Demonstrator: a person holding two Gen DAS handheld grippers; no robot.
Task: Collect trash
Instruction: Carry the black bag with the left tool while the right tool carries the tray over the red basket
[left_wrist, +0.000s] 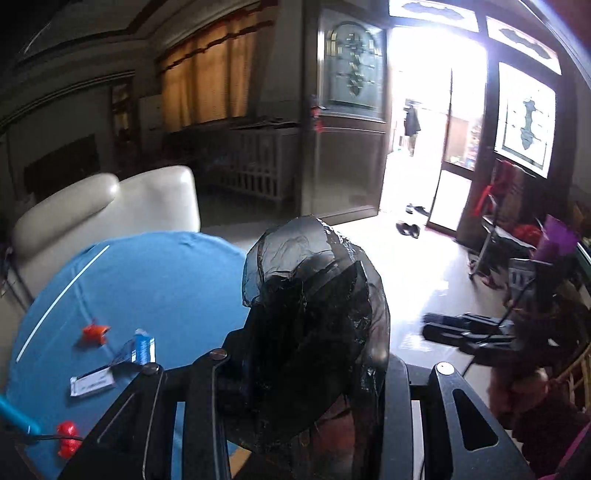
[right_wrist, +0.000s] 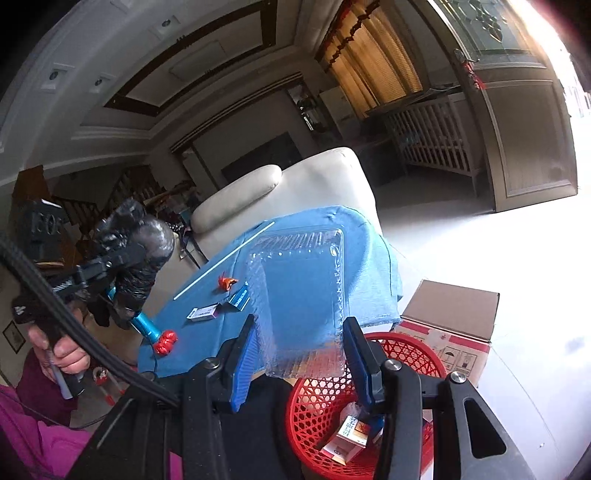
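My left gripper is shut on a crumpled black plastic bag and holds it up beside the blue table; it also shows in the right wrist view. My right gripper is shut on a clear plastic clamshell tray, held above the red mesh trash basket. The basket holds a small carton. On the table lie orange wrappers, a red wrapper, a blue box, a white packet and a white straw.
A cream sofa stands behind the table. A cardboard box sits on the floor next to the basket. An open doorway with shoes lies ahead. Clutter and a chair fill the right side.
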